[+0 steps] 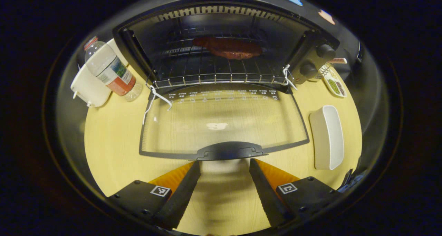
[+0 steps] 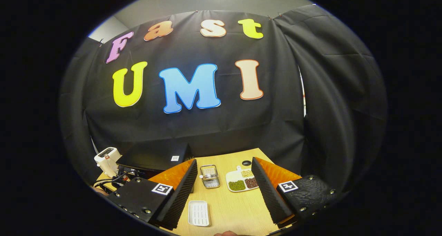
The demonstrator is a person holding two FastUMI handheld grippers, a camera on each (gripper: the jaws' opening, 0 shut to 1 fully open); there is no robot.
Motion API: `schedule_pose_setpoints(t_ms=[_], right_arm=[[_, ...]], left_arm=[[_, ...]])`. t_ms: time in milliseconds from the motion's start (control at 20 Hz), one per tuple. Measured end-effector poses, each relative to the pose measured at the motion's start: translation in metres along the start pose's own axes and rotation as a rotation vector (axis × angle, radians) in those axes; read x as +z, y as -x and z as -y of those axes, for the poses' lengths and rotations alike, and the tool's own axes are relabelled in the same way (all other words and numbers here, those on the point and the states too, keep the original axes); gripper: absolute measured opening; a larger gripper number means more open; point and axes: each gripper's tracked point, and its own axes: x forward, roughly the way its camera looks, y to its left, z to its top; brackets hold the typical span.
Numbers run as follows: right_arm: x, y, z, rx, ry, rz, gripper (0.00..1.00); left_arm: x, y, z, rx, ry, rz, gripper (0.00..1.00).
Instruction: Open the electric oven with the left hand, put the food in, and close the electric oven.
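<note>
The black electric oven (image 1: 310,53) stands open, its glass door (image 1: 224,122) folded flat toward me on the wooden table. A reddish piece of food (image 1: 228,48) lies on the wire rack (image 1: 221,73) inside. My left gripper (image 1: 224,173) is open just in front of the door's black handle (image 1: 229,150), with nothing between its fingers. In the right gripper view my right gripper (image 2: 224,180) is open and empty, raised above the table, and the oven's top (image 2: 155,158) lies low at the left.
A water bottle (image 1: 110,70) leans on a white appliance (image 1: 91,87) left of the oven. A white tray (image 1: 328,135) (image 2: 198,213) lies at its right. A divided dish of beans (image 2: 243,180) and a small wire basket (image 2: 209,176) sit further back.
</note>
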Motion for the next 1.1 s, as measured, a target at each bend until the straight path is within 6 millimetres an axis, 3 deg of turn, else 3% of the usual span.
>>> schedule_pose_setpoints(t_ms=[100,500,1100], right_arm=[[0.0,-0.001,-0.001,0.001,0.006,-0.002,0.95],[-0.001,0.0,-0.009,0.014,0.024,-0.001,0.95],[0.008,0.002,-0.023,0.032,0.036,0.032,0.95]], left_arm=[[0.0,-0.003,0.0,0.0,-0.008,-0.011,0.97],[-0.001,-0.012,-0.001,-0.002,0.001,-0.025,1.0],[0.007,0.029,0.001,-0.01,0.004,0.1,0.97]])
